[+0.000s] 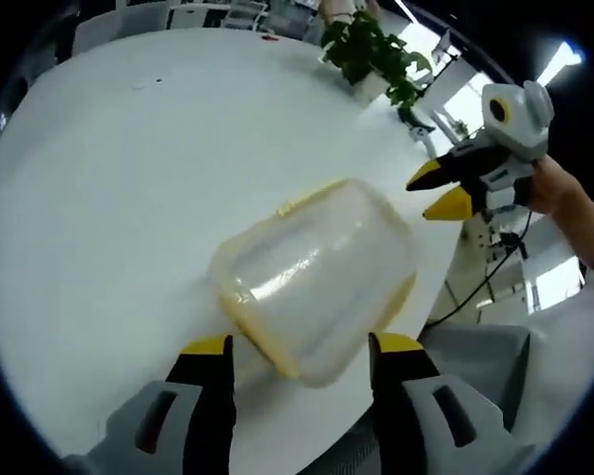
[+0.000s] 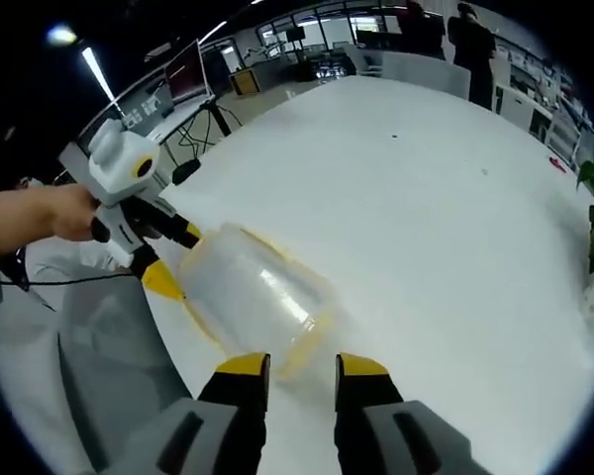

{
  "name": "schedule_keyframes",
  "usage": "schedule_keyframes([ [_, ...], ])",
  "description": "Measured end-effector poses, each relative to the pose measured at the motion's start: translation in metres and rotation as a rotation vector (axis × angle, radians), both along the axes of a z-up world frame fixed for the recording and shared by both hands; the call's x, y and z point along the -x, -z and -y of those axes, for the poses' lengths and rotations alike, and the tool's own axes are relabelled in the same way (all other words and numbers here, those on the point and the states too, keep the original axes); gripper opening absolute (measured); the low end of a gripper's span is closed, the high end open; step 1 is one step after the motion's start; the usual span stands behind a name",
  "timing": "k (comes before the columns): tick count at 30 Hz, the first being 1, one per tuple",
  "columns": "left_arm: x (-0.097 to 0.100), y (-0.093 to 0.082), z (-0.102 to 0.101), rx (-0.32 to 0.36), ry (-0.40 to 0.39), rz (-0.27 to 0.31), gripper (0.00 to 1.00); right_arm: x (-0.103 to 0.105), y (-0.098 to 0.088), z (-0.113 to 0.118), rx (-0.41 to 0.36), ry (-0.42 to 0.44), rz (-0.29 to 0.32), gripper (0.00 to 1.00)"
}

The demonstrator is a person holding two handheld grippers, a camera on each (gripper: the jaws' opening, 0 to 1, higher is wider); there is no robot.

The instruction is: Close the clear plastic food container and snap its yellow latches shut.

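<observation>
Fingers [image 1: 210,348] of left gripper [image 1: 302,346] spread beside clear container [image 1: 312,282] on white table [image 1: 129,178], right gripper [image 2: 302,366] parted, contents indiscernible.

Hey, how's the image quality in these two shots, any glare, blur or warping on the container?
Left gripper view: soft glare streaks on the clear container, mild motion blur, the table edge bowed by the fisheye, windows behind the plant blown out. Right gripper view: the container is smeared and low in contrast against the white table; a ceiling light streaks at upper left.
</observation>
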State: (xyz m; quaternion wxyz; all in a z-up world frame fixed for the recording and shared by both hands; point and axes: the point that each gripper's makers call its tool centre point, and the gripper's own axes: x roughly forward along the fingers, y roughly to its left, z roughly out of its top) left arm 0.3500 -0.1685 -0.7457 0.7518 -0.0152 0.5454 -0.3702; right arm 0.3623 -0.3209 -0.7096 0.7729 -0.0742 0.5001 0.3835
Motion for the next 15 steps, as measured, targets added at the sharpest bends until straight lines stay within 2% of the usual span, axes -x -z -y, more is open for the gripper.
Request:
schedule_keyframes([
  [5,-0.002,-0.003,-0.004,-0.018,0.001,0.031,0.61,0.0,-0.006,-0.008,-0.018,-0.023,0.021,0.23],
  [6,-0.003,-0.005,-0.006,-0.029,0.009,0.062,0.61,0.0,-0.007,-0.009,-0.017,-0.034,0.032,0.24],
  [8,-0.005,-0.01,-0.009,-0.047,0.052,0.124,0.64,-0.003,-0.014,-0.016,-0.037,-0.109,0.092,0.25],
  [9,-0.004,-0.015,-0.007,-0.031,0.079,0.155,0.65,-0.005,-0.021,-0.026,-0.079,-0.153,0.143,0.28],
  [10,-0.002,-0.02,-0.005,-0.008,0.11,0.191,0.67,-0.003,-0.024,-0.03,-0.098,-0.176,0.156,0.3],
  [11,-0.002,-0.022,-0.006,-0.015,0.128,0.213,0.66,-0.001,-0.028,-0.035,-0.112,-0.225,0.177,0.31],
  [14,-0.007,-0.027,-0.014,-0.042,0.157,0.299,0.6,0.0,-0.033,-0.041,-0.093,-0.336,0.253,0.3],
  [15,-0.011,-0.03,-0.016,-0.066,0.189,0.348,0.6,0.001,-0.034,-0.043,-0.084,-0.369,0.272,0.28],
])
